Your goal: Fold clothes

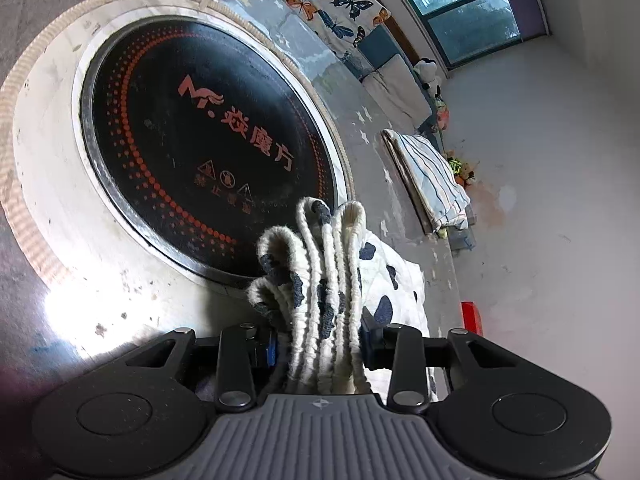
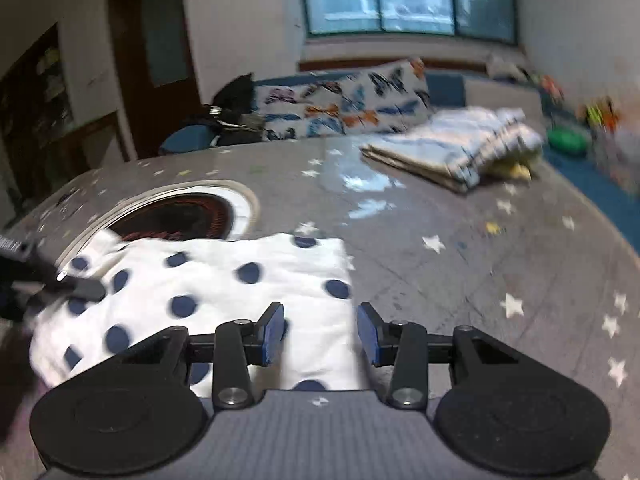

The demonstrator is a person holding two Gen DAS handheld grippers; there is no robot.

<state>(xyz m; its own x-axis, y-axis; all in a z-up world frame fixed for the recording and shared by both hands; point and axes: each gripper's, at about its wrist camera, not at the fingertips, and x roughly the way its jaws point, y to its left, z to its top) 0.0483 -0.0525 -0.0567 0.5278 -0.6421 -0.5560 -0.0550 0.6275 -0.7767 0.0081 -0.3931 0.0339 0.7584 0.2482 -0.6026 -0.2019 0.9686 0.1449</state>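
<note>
A white garment with dark blue dots (image 2: 224, 292) lies folded on the grey star-patterned table (image 2: 460, 248). My left gripper (image 1: 320, 340) is shut on its bunched ribbed edge (image 1: 320, 264), several folds stacked between the pads. In the right wrist view the left gripper (image 2: 76, 286) shows at the garment's left edge. My right gripper (image 2: 320, 334) is open, its blue pads (image 2: 274, 332) hovering over the garment's near right part, holding nothing.
A round black cooktop (image 1: 208, 144) with orange lettering is set into the table beside the garment. A folded striped cloth (image 2: 456, 144) lies at the far right. A butterfly-print cushion (image 2: 340, 100) sits on a bench behind the table. A red object (image 1: 472, 316) is at the table edge.
</note>
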